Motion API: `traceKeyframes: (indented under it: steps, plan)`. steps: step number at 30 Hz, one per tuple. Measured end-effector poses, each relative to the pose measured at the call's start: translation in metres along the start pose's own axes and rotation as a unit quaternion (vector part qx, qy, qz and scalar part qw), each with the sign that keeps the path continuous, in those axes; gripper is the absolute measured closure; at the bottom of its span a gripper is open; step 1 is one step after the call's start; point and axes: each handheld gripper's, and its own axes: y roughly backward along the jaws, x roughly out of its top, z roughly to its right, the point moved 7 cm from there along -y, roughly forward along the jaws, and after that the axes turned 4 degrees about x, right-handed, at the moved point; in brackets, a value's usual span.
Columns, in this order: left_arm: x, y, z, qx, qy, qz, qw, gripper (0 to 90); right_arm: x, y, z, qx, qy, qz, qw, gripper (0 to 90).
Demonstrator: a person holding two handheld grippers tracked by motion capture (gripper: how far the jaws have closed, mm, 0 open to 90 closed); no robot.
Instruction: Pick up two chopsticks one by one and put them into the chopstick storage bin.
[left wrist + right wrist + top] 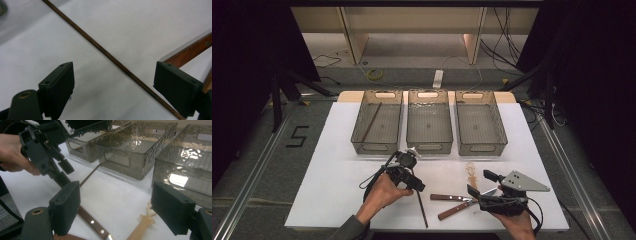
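Left hand-held gripper (418,186) hangs low over the near middle of the table (332,165), jaws apart, nothing between them gripped. In the left gripper view a thin brown stick (110,57) lies flat on the white surface and runs diagonally through the gap between the pads, touching neither as far as I can tell. In the high view the same stick (422,210) stretches from under the gripper toward the near edge.

Right hand-held gripper (479,184) sits at near right, jaws wide open and empty, pointed toward the left one.

Between the two grippers lie two wooden-handled knives (453,204), crossing each other, and just beyond them a pale translucent spoon (471,170). None of these is in a bin.

Along the far side stand three clear bins in a row. The left bin (377,122) already holds one long dark stick (371,122), leaning diagonally. The middle bin (429,121) and right bin (480,122) look empty.

Judgement: sorting is barely begun. One piece is stowed; the second stick is about to be gripped, and the knives and spoon remain.

Hard to make out: the stick's far end is hidden under the left gripper in the high view; the knife blades are partly covered by the right gripper; the spoon's bowl is faint against the white.
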Motion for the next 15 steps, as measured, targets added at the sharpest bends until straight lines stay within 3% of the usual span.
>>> traceKeyframes:
  steps: [15]
  plan:
    - [-0.005,-0.014,0.009,0.009,-0.02,-0.026,0.9994,20.6,-0.001,0.0,0.0,0.001,0.002,-0.003,1.0,24.5]
